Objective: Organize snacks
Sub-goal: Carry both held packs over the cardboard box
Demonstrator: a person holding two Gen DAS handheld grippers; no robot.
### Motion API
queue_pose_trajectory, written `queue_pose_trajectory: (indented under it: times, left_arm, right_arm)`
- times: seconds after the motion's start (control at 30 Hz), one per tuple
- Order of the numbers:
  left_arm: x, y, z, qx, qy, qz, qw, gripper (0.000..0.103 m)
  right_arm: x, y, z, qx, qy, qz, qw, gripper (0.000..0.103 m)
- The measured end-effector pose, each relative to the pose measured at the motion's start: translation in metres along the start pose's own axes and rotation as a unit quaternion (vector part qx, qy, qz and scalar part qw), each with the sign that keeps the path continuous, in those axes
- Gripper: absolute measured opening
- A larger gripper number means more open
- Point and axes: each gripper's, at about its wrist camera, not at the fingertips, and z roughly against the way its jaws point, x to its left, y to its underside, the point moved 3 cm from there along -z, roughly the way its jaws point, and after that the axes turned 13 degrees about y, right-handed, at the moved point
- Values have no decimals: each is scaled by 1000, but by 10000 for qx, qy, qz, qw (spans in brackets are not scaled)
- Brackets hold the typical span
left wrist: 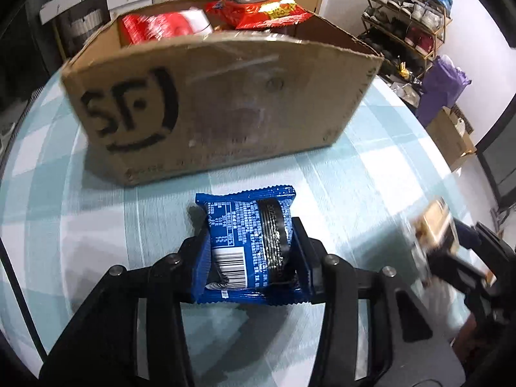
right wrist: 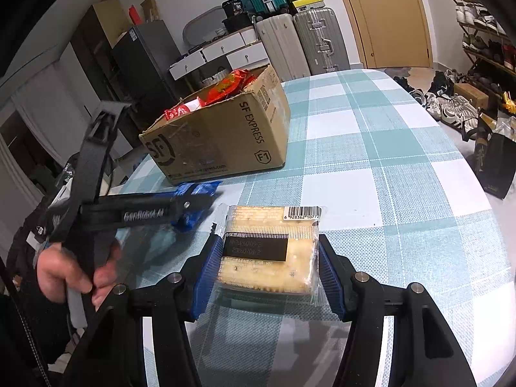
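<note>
Snacks: two loose packets on the table, more in the box.
Blue packet [left wrist: 248, 245]: one; glossy crimped foil, white print and barcode, round dark biscuit shape showing; at 6 o'clock of the box, close to its near wall.
Left gripper [left wrist: 248, 242]: jaws clamped on the blue packet's two sides; no earlier view to compare.
Clear packet [right wrist: 269, 251]: one; transparent film over a pale square cake, black label, barcode at its far edge; at 3 o'clock of the blue packet, near it.
Right gripper [right wrist: 269, 274]: jaws part-way apart, ribbed blue pads pressed on the clear packet's sides.
Cardboard box [left wrist: 225, 103]: one; brown corrugated, open top, black round logo.
Red packets [left wrist: 258, 8]: at least two, shiny, heaped in the box.
Table [right wrist: 403, 177]: cloth of teal and white checks.
Hand [right wrist: 67, 277]: one, gripping the left tool's handle.
</note>
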Motion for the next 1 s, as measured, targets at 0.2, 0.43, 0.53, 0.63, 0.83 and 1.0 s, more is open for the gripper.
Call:
queue_pose_trajectory:
  times: [0.2,0.43,0.53,0.63,0.83,1.0]
  left_arm:
    - [7,0,11,-106,-24,174,9998,42]
    - [14,16,21,-265,-17,254,9993,42]
    - [17,24,30,-404,-64,319,9987,42]
    - [24,29,52,-557,-35,351,9978,42]
    - [23,33,84,-839,-8,236,9962,42]
    - [20,24,117,-1088,76,168,9939,42]
  right_arm:
    - [15,0,9,-79,-63,129,9999,58]
    - [28,5,20,-128,-81,227,9996,58]
    - [34,6,26,-149,-87,254,9995,58]
    - [41,6,33,-214,-124,311,9992,58]
    - [59,-5,51,-455,-207,511,9974,58]
    - [81,-22,67,-751,-256,841,9933,58]
